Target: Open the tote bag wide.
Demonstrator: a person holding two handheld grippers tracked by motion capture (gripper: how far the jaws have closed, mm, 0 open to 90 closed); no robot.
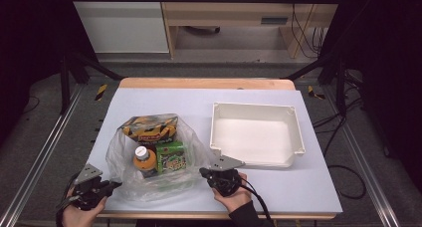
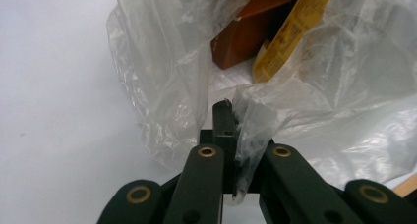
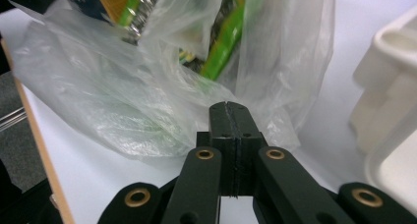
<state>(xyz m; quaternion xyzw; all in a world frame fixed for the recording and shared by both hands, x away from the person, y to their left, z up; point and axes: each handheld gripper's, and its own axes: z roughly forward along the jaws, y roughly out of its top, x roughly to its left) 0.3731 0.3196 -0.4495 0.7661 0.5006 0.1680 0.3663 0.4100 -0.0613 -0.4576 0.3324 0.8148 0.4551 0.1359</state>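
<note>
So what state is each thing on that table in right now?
Bag: lying on the table, mouth spread open, goods inside.
Bottle: in the bag, capped.
Green carton: in the bag, beside the bottle.
Snack packet: in the bag, at its far end.
Tray: empty, beside the bag.
Left gripper: shut on the bag's film.
Right gripper: shut, jaws together, at the bag's edge.

Each hand-held gripper, left and right, is black with brass-ringed pivots, a grey three-cornered plate, a trailing black cable; dark sleeve.
</note>
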